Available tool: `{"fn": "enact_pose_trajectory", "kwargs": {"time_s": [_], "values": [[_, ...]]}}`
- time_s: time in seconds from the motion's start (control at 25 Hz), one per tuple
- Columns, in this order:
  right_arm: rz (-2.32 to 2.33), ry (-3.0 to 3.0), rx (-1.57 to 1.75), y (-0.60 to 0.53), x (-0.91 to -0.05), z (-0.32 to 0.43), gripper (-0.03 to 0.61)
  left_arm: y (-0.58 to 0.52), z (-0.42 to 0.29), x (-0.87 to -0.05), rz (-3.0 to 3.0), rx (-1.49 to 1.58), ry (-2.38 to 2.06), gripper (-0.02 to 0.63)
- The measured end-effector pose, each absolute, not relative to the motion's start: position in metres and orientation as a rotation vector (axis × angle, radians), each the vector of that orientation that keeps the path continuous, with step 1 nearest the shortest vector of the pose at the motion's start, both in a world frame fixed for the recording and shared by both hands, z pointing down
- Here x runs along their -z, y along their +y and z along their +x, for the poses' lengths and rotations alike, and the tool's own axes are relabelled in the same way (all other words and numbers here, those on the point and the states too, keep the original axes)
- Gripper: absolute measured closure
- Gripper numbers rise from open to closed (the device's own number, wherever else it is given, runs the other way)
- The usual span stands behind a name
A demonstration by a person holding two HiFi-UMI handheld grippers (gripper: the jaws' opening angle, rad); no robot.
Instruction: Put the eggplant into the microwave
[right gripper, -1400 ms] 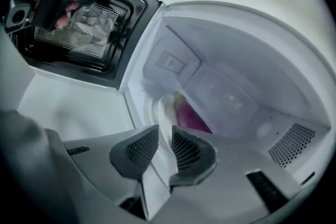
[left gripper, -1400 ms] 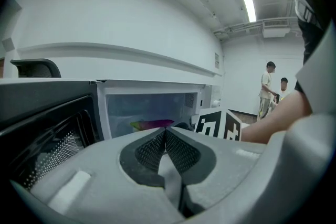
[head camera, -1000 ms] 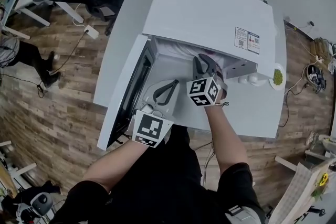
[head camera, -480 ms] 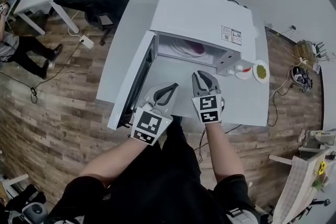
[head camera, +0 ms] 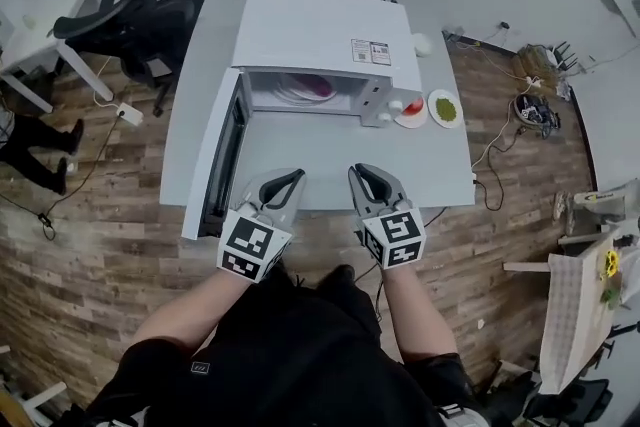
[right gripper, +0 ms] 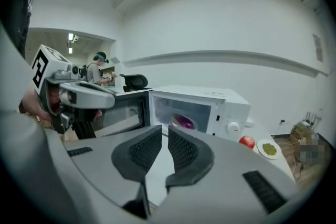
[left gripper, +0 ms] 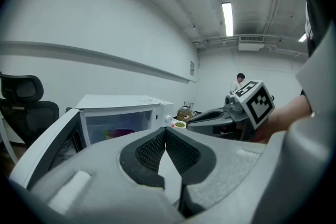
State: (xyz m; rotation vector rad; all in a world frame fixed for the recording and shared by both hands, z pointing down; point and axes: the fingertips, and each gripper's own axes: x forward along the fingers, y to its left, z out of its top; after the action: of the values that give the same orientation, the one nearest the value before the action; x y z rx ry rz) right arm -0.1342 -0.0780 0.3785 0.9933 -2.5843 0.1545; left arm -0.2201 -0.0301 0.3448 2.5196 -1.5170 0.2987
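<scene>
The white microwave stands at the back of the grey table, its door swung open to the left. Inside, the purple eggplant lies on a plate; the right gripper view shows the eggplant too. Both grippers hover near the table's front edge, well back from the oven. My left gripper is shut, its pads meeting with nothing between them. My right gripper is closing, a narrow empty gap left between its pads.
A red fruit and a small plate of green food sit right of the microwave. A black office chair stands off the table's back left corner. Cables trail over the wood floor at the right.
My right gripper has come out of the microwave's opening and both grippers have drawn back to the table's front edge. The eggplant stays on the plate inside.
</scene>
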Motion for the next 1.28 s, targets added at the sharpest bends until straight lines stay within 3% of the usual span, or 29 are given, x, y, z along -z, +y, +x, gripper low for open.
{"fn": "enact_pose_trajectory", "kwargs": {"time_s": [0.84,1.28], "values": [[1.176,-2.794,-0.312,-0.002,-0.286,0.097,0.552,-0.003,-0.018,-0.281,2.682,-0.218,-1.362,0.604],[1.110,-2.915,-0.362,0.024,-0.263,0.146,0.563,0.027,0.020,-0.276,2.663,-0.209,-1.365,0.604]]}}
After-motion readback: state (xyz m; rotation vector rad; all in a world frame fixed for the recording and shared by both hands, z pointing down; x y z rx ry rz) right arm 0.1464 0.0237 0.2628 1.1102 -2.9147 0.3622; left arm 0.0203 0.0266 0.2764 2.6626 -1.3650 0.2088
